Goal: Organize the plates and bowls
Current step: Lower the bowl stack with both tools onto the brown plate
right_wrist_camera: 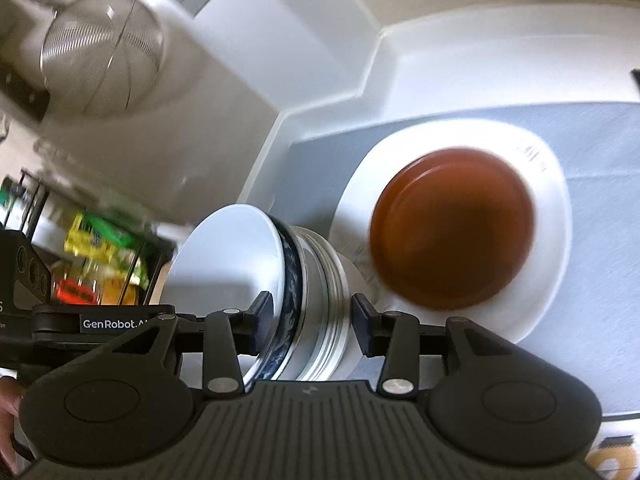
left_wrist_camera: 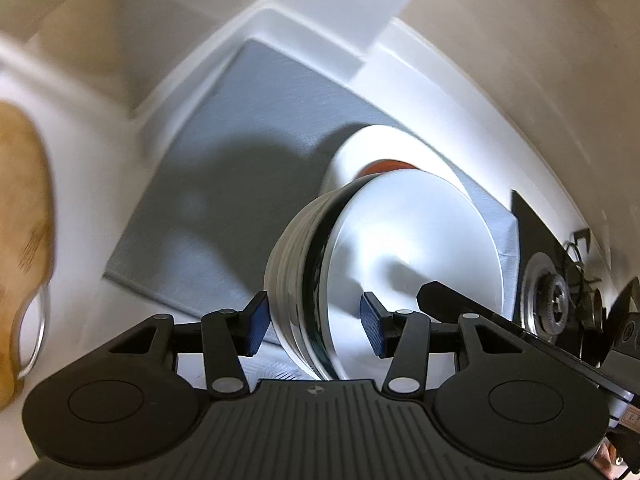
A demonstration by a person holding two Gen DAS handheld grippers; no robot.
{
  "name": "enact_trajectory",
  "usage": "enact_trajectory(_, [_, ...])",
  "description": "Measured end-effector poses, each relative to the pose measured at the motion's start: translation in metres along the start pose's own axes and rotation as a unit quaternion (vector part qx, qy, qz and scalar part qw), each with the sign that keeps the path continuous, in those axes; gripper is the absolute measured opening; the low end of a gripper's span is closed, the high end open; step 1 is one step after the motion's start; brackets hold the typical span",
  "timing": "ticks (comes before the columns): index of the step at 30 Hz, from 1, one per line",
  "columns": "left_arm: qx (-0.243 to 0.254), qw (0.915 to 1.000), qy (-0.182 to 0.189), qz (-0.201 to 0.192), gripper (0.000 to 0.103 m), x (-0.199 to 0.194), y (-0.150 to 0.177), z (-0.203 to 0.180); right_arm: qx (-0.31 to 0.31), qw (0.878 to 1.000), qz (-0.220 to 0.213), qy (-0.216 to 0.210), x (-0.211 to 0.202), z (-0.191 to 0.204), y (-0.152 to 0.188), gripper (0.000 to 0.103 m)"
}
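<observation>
A stack of bowls (left_wrist_camera: 400,240), white inside with a dark blue patterned rim band, is held on edge between both grippers above a grey mat (left_wrist_camera: 224,152). My left gripper (left_wrist_camera: 316,324) straddles one side of the stack's rim. My right gripper (right_wrist_camera: 310,320) straddles the other side of the stack (right_wrist_camera: 288,276); its pads are near the bowls but contact is unclear. Behind lies a white plate (right_wrist_camera: 544,240) with a brown dish (right_wrist_camera: 452,228) on it, on the mat (right_wrist_camera: 600,160). In the left wrist view the plate (left_wrist_camera: 384,144) peeks out behind the bowls.
A white counter (left_wrist_camera: 100,184) with a raised back edge surrounds the mat. A gas stove (left_wrist_camera: 556,292) is at the right. A wooden board (left_wrist_camera: 20,216) is at the left. A mesh strainer (right_wrist_camera: 104,52) and colourful packages (right_wrist_camera: 104,248) are at the left in the right wrist view.
</observation>
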State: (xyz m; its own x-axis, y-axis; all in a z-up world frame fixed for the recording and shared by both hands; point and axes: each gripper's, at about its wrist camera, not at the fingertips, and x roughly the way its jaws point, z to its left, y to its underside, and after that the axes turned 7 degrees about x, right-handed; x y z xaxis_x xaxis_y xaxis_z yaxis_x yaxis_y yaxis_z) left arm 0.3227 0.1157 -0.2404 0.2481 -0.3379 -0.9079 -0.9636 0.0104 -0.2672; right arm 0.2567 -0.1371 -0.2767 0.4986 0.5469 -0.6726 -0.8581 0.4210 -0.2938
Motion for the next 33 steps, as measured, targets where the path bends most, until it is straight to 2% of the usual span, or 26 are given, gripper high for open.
enact_trajectory(10, [0.051, 0.9979, 0.04, 0.008, 0.053, 0.014, -0.042, -0.043, 0.015, 0.997, -0.075, 0.019, -0.035, -0.01, -0.039, 0.048])
enact_trajectory(13, [0.064, 0.9969, 0.044, 0.009, 0.053, 0.023, -0.052, -0.051, 0.026, 0.996, -0.086, 0.023, -0.037, -0.014, -0.047, 0.048])
enact_trajectory(20, [0.068, 0.9962, 0.046, 0.029, 0.054, 0.048, -0.059, -0.05, 0.022, 0.995, -0.09, 0.044, -0.023, -0.023, -0.058, 0.048])
enact_trajectory(25, [0.076, 0.9957, 0.041, 0.032, 0.054, 0.063, -0.059, -0.05, 0.042, 0.993, -0.1, 0.041, -0.013, -0.04, -0.059, 0.048])
enact_trajectory(33, [0.106, 0.9932, 0.03, 0.038, 0.054, 0.086, -0.056, -0.055, 0.061, 0.992, -0.097, 0.055, 0.006, -0.06, -0.054, 0.048])
